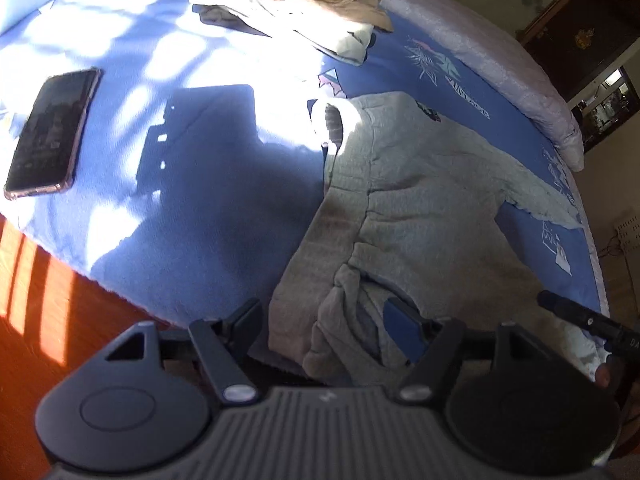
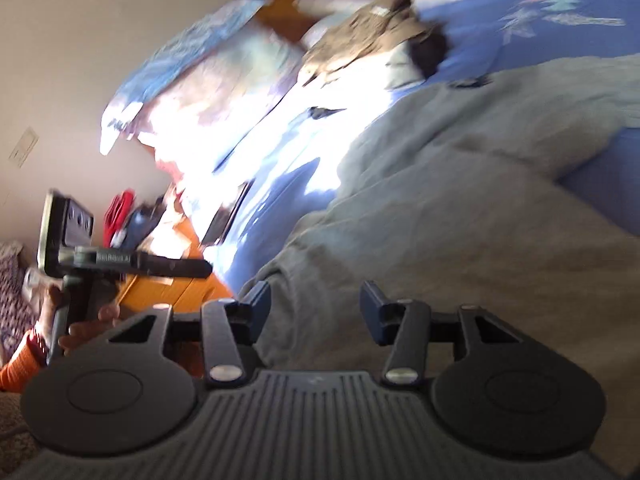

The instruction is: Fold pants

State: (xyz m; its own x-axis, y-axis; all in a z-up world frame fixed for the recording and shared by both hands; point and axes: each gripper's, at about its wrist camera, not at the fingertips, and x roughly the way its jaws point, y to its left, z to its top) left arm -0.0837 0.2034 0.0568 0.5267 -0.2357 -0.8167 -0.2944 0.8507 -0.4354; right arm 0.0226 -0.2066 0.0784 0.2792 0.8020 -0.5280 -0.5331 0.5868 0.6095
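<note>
Grey pants [image 1: 420,200] lie rumpled on the blue bed sheet [image 1: 200,240], waistband toward the sunlit middle and one leg stretching right. My left gripper [image 1: 326,324] is open at the near end of the pants. A bunched fold of grey cloth lies loose between its fingers [image 1: 248,316]. In the blurred right wrist view my right gripper [image 2: 316,304] is open low over the grey pants [image 2: 460,220], which spread flat under and between its fingers. Neither gripper's pads press on the cloth.
A dark phone [image 1: 52,132] lies on the sheet at left. A stack of beige and white clothes [image 1: 304,0] sits at the far side, with a pale quilt [image 1: 500,52] along the right edge. Wooden floor [image 1: 40,300] shows beside the bed. A hand in an orange sleeve [image 2: 24,364] holds a handle.
</note>
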